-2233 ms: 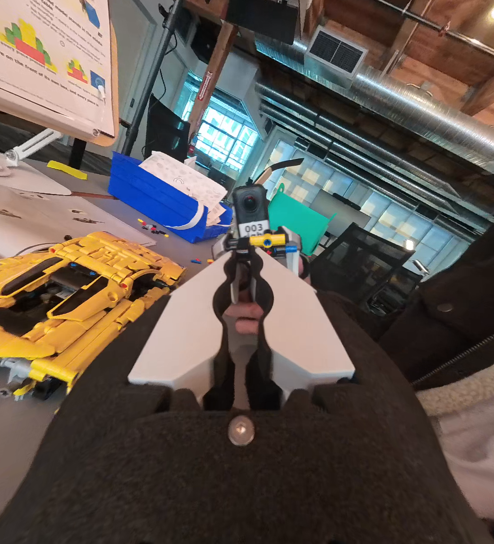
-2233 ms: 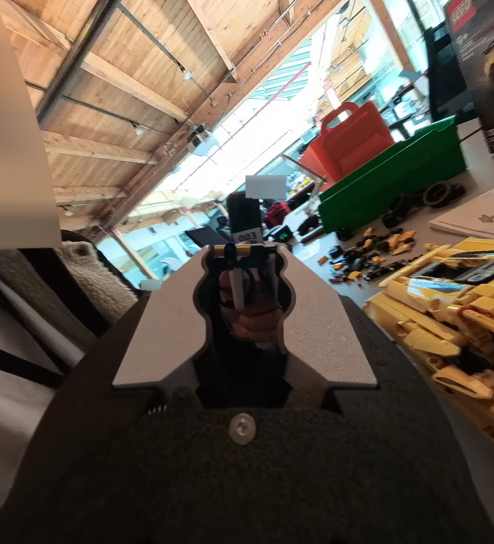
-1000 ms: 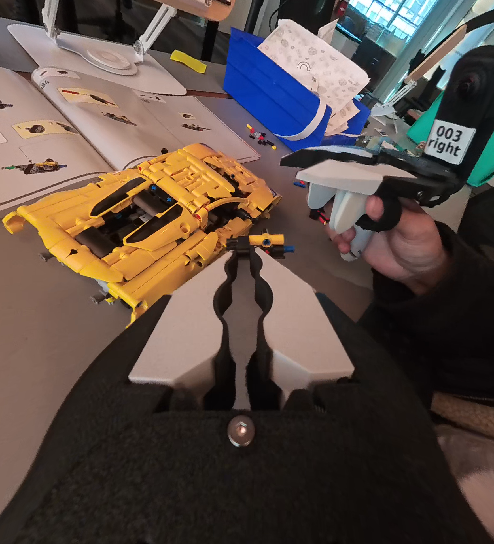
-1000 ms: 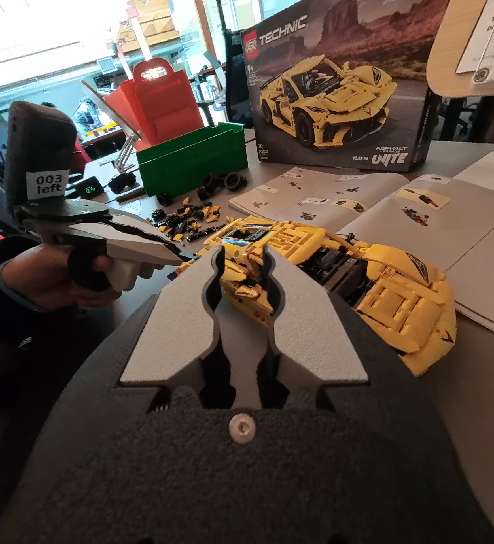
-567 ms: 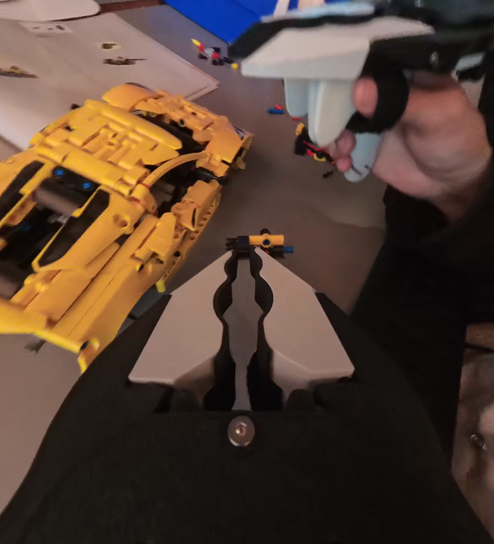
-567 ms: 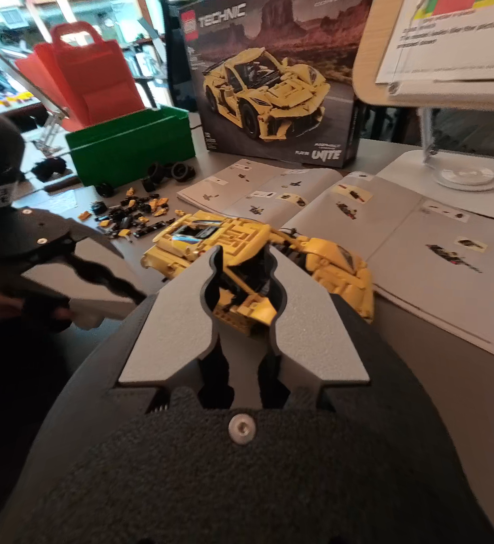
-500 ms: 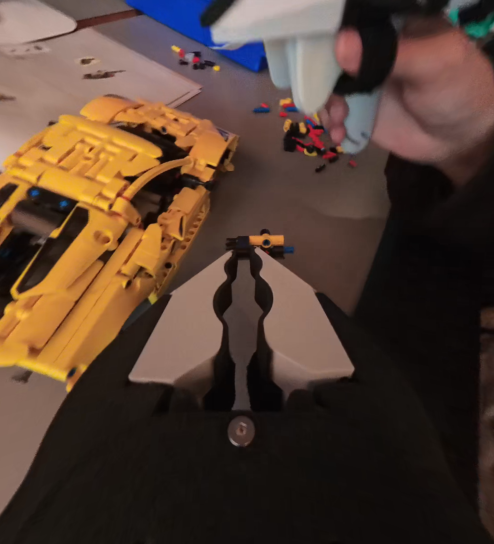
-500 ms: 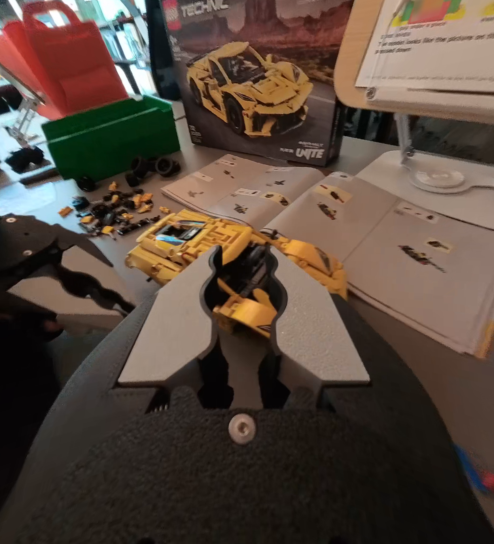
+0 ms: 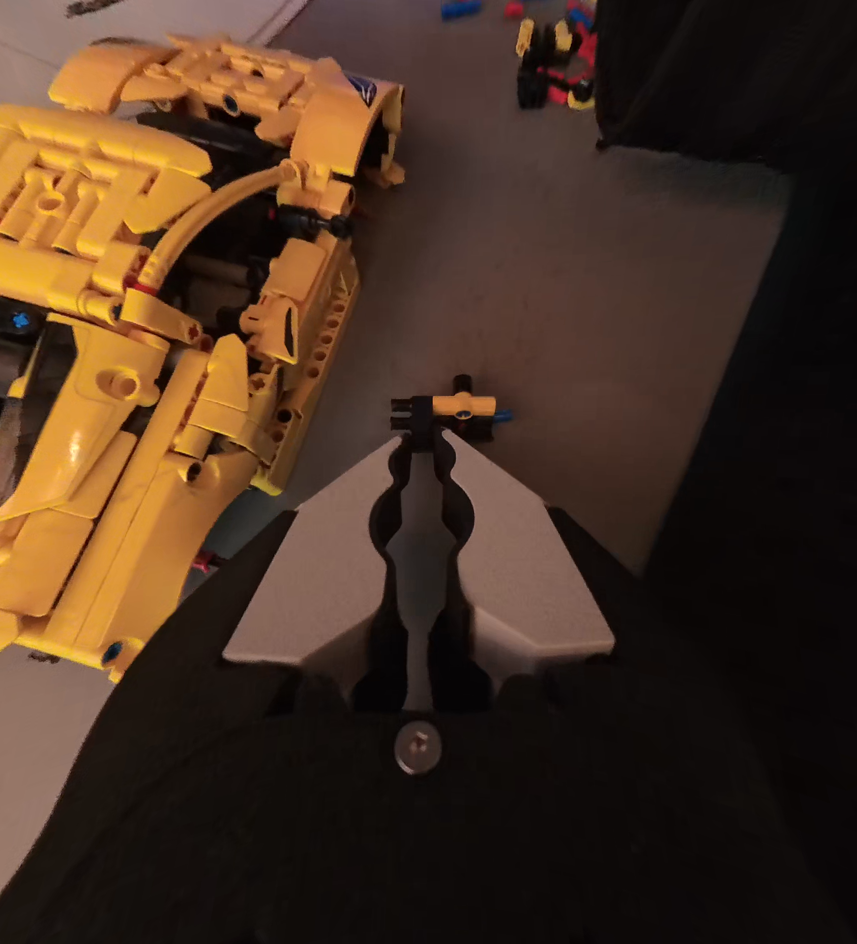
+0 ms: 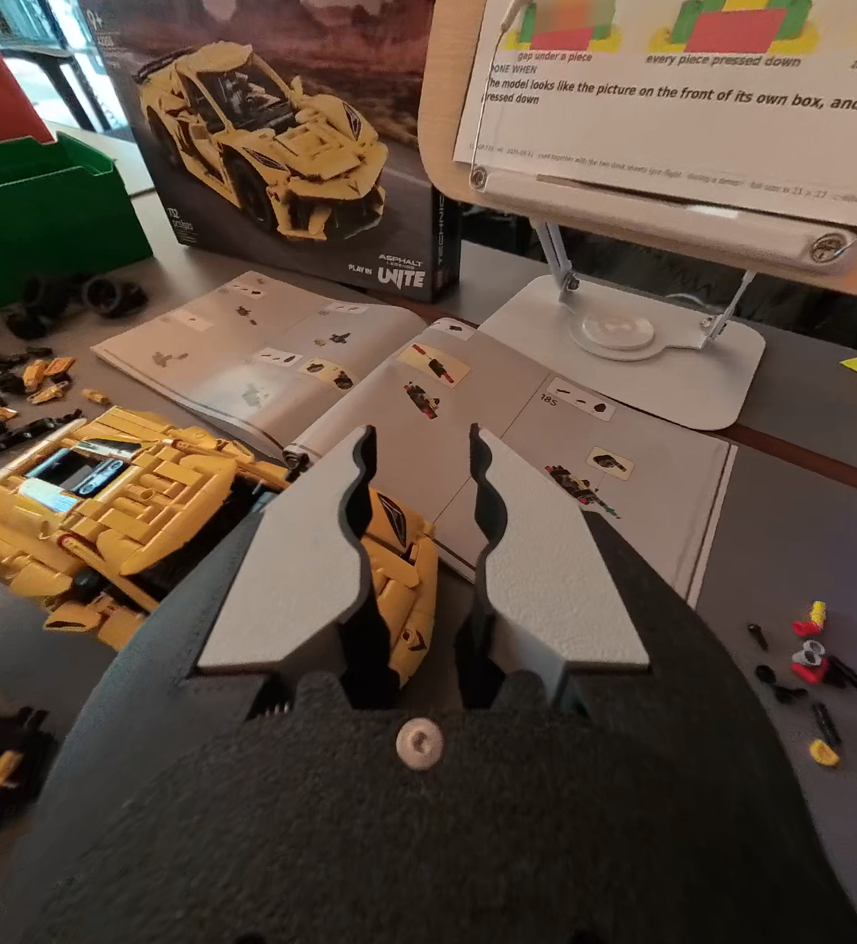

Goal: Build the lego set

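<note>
The yellow lego car lies on the grey table, left of my left gripper. The left gripper is shut on a small black and yellow lego piece with a blue pin, held just above the table beside the car's side. In the right wrist view the car lies left of and below my right gripper, which is open and empty above the open instruction booklet.
Loose small pieces lie at the table's far right, also seen in the right wrist view. Black and yellow parts and tyres lie by a green bin. The set box and a sheet stand stand behind. About 25 cm separates my left fingertips from my right.
My left gripper has dropped closer to the table and the car with the piece in it. My right gripper has opened and swung right over the booklet, leaving the left view.
</note>
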`<state>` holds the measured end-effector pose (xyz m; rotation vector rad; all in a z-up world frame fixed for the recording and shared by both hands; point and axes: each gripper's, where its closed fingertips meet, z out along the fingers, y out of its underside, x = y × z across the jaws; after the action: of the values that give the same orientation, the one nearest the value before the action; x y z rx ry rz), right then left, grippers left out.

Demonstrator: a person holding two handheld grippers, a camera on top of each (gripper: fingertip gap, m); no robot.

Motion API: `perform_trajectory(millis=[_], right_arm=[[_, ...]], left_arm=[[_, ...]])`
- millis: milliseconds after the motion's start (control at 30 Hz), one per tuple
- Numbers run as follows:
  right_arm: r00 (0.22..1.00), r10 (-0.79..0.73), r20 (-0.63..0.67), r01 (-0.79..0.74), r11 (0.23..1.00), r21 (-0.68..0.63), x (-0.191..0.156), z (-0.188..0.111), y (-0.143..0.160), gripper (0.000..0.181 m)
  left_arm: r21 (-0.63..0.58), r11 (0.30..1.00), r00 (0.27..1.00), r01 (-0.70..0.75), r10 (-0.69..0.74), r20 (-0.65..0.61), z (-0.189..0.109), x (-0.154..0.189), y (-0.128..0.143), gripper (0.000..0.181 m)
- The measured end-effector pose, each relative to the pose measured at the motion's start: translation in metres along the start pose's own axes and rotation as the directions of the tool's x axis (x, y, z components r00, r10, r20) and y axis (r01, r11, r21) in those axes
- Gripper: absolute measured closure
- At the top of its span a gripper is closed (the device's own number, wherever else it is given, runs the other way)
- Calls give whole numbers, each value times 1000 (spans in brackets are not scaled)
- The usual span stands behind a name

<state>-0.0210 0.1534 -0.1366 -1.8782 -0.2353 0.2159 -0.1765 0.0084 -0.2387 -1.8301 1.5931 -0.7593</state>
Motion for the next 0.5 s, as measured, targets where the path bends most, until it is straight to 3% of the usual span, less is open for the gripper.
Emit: perform_trajectory(millis=[167,300,367,433,500], right_arm=[[998,-64,-9,64,998,-25,2,-3,16,151],[999,-38,17,38,999,-14,7,-13,9,148],[998,-42,-55,40,998,-45,33,-30,7,134],[974,7,-225,-29,995,-97,75,-60,11,139],[961,21,-276,-66,986,-153,98,-91,22,138]], left_arm=[[-23,998,998,53,-54,-30,2,3,3,171],[-34,993,991,115,-117,-61,-11,5,-1,148],[-12,986,982,163,-164,-91,-29,4,-12,140],[56,975,971,213,-205,-121,-52,-8,-35,138],[182,942,957,281,-261,-127,-79,-39,-71,138]])
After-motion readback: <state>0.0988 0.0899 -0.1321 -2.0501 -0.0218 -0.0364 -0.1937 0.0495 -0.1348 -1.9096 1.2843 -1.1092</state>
